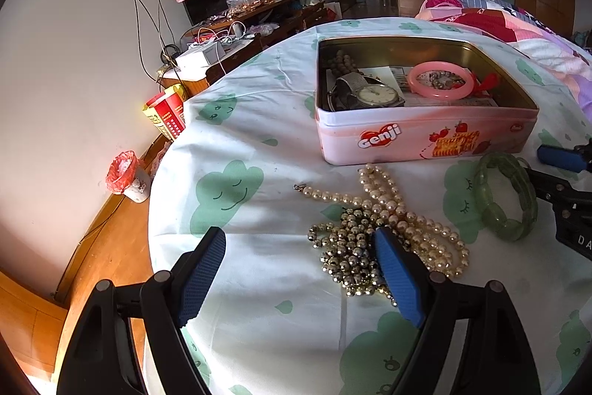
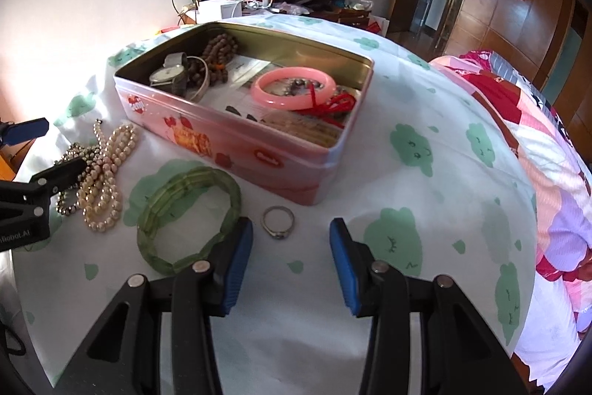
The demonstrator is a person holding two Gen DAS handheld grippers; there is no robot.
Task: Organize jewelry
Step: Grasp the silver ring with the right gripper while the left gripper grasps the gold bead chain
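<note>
Right gripper (image 2: 291, 260) gapes before my ring (image 2: 278, 222); tiny, hard, slippery, so I'd pinch across its band.

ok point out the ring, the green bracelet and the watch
ring (image 2: 278, 221): right wrist view, on its band
green bracelet (image 2: 185, 182): right wrist view, on its far rim
watch (image 1: 377, 95): left wrist view, on its dial, inside the tin

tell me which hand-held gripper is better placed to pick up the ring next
Right. The ring lies on the cloth just ahead of the open right hand-held gripper, almost between its fingers. The left hand-held gripper, also open, sits over the necklaces, with the green bracelet between it and the ring.
</note>
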